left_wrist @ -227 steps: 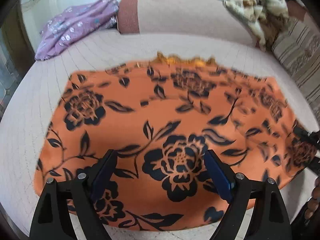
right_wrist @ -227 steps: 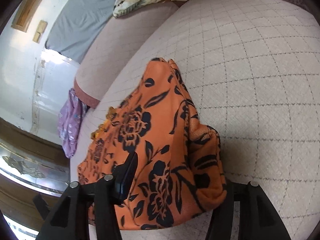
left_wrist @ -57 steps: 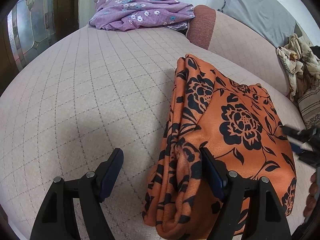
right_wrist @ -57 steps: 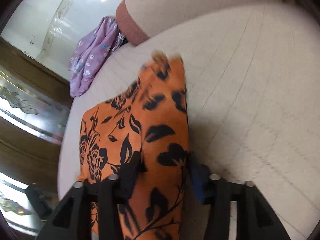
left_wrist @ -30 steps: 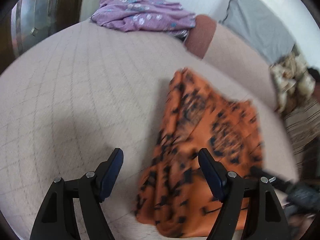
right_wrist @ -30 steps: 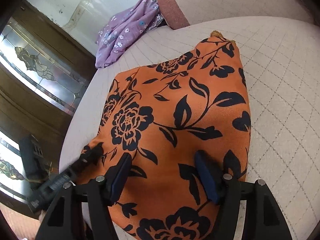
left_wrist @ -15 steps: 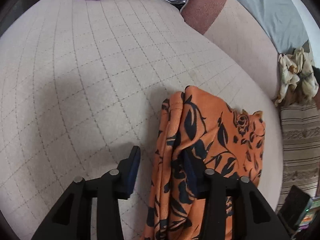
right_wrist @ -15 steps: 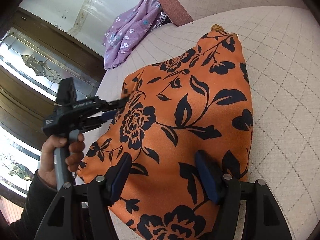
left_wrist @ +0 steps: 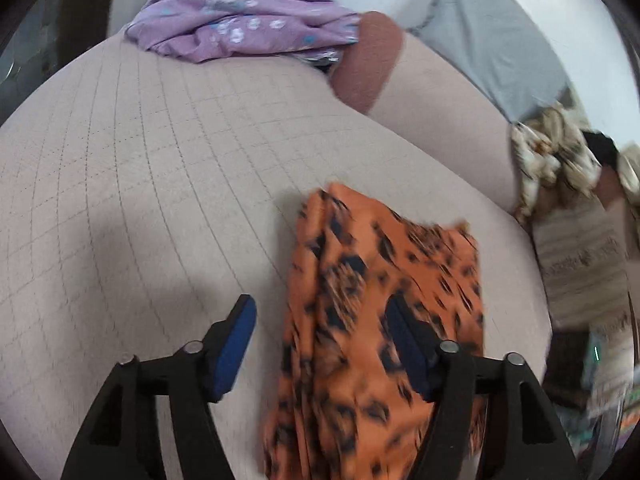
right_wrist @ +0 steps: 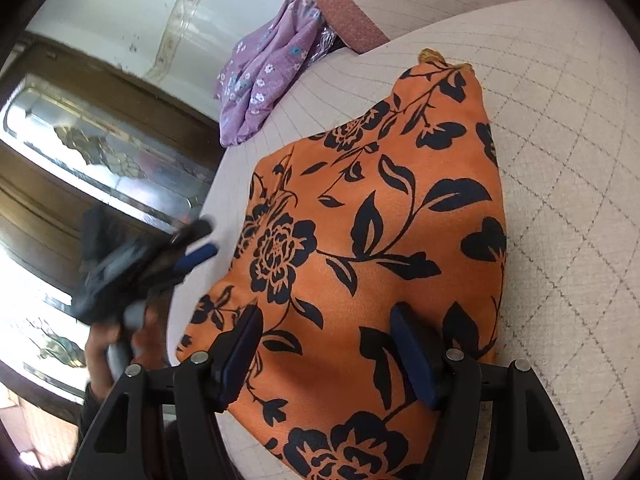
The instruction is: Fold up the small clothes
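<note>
An orange cloth with black flowers (right_wrist: 372, 216) lies folded on the quilted beige cushion (left_wrist: 140, 160). My right gripper (right_wrist: 326, 352) stands open low over the cloth's near end, and the fabric spreads flat under both fingers. My left gripper (left_wrist: 320, 340) is opening. The blurred folded edge of the orange cloth (left_wrist: 360, 320) runs between its jaws, and neither pad presses on it. In the right wrist view the left gripper (right_wrist: 202, 242) is blurred, a little apart from the cloth's left edge, held by a hand (right_wrist: 120, 340).
A purple flowered garment (left_wrist: 240, 12) lies at the far end beside a red-brown bolster end (left_wrist: 368, 64). A grey pillow (left_wrist: 492, 48), a crumpled beige cloth (left_wrist: 552, 160) and a striped cushion (left_wrist: 580, 256) sit at the right. A glass-panelled wooden door (right_wrist: 100, 152) stands to the left.
The left gripper's jaws, narrow around the cloth's folded edge half a second ago, now stand wide, and it has drawn back from that edge. The right gripper has stayed over the cloth.
</note>
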`<move>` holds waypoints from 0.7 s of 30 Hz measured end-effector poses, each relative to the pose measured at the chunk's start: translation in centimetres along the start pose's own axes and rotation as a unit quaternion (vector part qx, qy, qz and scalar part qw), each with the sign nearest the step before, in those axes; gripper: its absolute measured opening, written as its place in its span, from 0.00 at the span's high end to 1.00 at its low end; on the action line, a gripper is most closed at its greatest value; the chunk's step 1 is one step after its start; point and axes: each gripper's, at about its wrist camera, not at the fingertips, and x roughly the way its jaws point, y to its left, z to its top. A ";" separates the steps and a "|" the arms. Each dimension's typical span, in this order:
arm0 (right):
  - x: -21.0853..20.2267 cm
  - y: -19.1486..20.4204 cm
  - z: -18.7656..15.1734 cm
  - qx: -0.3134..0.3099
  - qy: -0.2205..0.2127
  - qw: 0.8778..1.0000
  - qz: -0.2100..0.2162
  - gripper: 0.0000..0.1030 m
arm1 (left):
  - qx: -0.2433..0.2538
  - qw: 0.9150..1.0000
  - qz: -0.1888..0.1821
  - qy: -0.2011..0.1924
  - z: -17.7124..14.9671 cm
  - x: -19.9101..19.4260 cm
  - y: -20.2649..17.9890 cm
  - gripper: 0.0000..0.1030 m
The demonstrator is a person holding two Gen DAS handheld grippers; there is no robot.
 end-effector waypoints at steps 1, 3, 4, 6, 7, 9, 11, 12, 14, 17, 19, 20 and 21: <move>0.0 0.0 0.0 0.000 0.000 1.000 -0.001 0.32 | 0.007 1.000 0.001 0.007 -0.8 0.1 -0.3 0.25; 0.0 0.3 0.0 -0.002 0.000 1.000 -0.006 0.32 | 0.018 0.999 0.026 0.034 -1.8 1.5 -0.1 0.25; -0.1 0.4 0.0 -0.001 0.001 1.000 -0.009 0.32 | 0.020 0.997 0.047 0.055 -2.4 2.5 0.1 0.25; -0.5 0.6 0.1 0.005 0.004 1.000 -0.013 0.32 | 0.023 0.995 0.067 0.063 -3.5 3.8 0.4 0.24; -1.0 0.9 0.1 0.008 0.005 1.000 -0.014 0.32 | 0.026 0.996 0.070 0.053 -3.6 3.6 0.1 0.25; -2.3 1.3 0.1 0.004 -0.004 1.000 -0.014 0.30 | 0.024 0.996 0.073 0.048 -3.7 3.0 -0.4 0.25; -3.8 1.3 0.1 -0.004 -0.020 1.000 -0.019 0.29 | 0.039 0.995 0.083 0.030 -3.6 2.5 -1.4 0.25; -4.3 1.2 0.1 -0.004 -0.026 0.999 -0.024 0.29 | 0.051 0.995 0.089 0.020 -3.6 2.2 -1.9 0.25; -5.2 0.2 0.3 0.008 -0.039 0.999 -0.034 0.26 | 0.067 0.993 0.097 0.007 -3.2 1.9 -2.5 0.25; -5.7 -1.6 0.5 0.038 -0.041 0.997 -0.048 0.26 | 0.080 0.992 0.096 0.001 -2.0 1.9 -3.3 0.25; -5.8 -2.5 0.5 0.052 -0.043 0.996 -0.051 0.26 | 0.081 0.992 0.098 -0.001 -1.5 2.6 -3.9 0.25; -5.8 -3.0 0.6 0.059 -0.042 0.996 -0.050 0.26 | 0.081 0.992 0.096 -0.002 -1.3 2.8 -4.0 0.25; -5.6 -3.3 0.6 0.063 -0.040 0.996 -0.049 0.26 | 0.079 0.992 0.094 -0.001 -1.1 3.3 -4.2 0.25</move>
